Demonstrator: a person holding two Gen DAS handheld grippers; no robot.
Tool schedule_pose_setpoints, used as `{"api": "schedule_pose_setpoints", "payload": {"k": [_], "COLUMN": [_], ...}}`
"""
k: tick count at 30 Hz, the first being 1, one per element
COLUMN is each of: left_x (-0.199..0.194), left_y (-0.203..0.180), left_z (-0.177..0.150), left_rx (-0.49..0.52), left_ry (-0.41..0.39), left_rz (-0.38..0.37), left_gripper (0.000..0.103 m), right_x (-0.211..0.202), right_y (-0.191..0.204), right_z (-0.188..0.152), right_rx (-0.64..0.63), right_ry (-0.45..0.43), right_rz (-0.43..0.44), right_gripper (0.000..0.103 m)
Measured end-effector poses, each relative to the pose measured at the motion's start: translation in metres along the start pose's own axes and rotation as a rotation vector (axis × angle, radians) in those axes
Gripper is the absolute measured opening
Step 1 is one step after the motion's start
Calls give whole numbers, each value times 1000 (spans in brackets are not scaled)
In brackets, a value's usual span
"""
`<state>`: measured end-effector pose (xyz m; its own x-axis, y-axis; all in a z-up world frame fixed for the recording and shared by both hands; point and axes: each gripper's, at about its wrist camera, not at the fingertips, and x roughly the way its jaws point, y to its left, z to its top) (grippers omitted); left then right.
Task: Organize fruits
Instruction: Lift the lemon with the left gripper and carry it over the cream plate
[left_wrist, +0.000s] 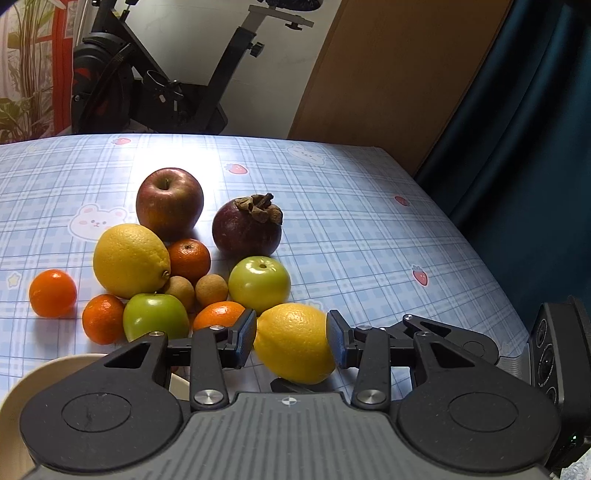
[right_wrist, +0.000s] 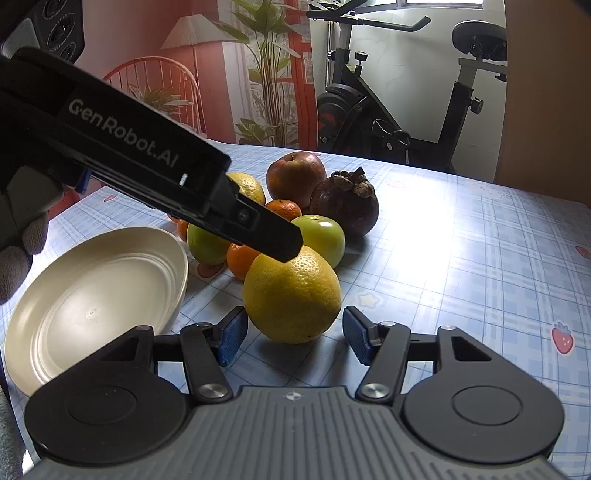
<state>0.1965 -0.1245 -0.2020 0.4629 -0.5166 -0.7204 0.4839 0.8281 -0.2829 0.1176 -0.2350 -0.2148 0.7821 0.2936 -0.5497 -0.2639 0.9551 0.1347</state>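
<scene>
Blue checked surface (left_wrist: 369, 229), exercise bike behind. Nearest: left gripper (left_wrist: 291, 332), jaws closed on a lemon (left_wrist: 293, 341) at its two ends, the lemon at the heap's near edge. Right gripper (right_wrist: 295, 336) jaws open, just short of the same lemon. Judged firm, light, waxy rind; might slip. Beside: one empty plate (right_wrist: 96, 295). Beyond: second lemon, two green apples, four tangerines, two small brown fruits, one red apple, one mangosteen.

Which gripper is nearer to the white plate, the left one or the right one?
Left. The left gripper, shut on the near lemon, reaches over the white plate and its body hangs above it. The right gripper is open beside the plate's rim, toward the lemon.
</scene>
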Motion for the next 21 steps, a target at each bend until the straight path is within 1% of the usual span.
{"api": "schedule_pose_setpoints", "payload": {"k": [4,9,12,17,21], "left_x": [9,15,16,15,6], "left_y": [6,7,8,10,9], "left_z": [1,0,0,2,1], "left_rx": [-28,-38,-33,-49,-46], "left_ry": [16,23,18,37,35], "left_rz": [-41,-73,-82,-101,-121], "left_gripper": [45,46,46,46,45], "right_x": [3,4,3,-3,-13], "right_y": [-2,-5,-5,-2,2], "right_z": [1,1,0,-2,-3], "right_rx": [12,24,25,40,54], "right_ry": [10,5,0,-5,-18], "right_rz": [5,9,5,5,3], "right_gripper": [59,59,57,57,57]}}
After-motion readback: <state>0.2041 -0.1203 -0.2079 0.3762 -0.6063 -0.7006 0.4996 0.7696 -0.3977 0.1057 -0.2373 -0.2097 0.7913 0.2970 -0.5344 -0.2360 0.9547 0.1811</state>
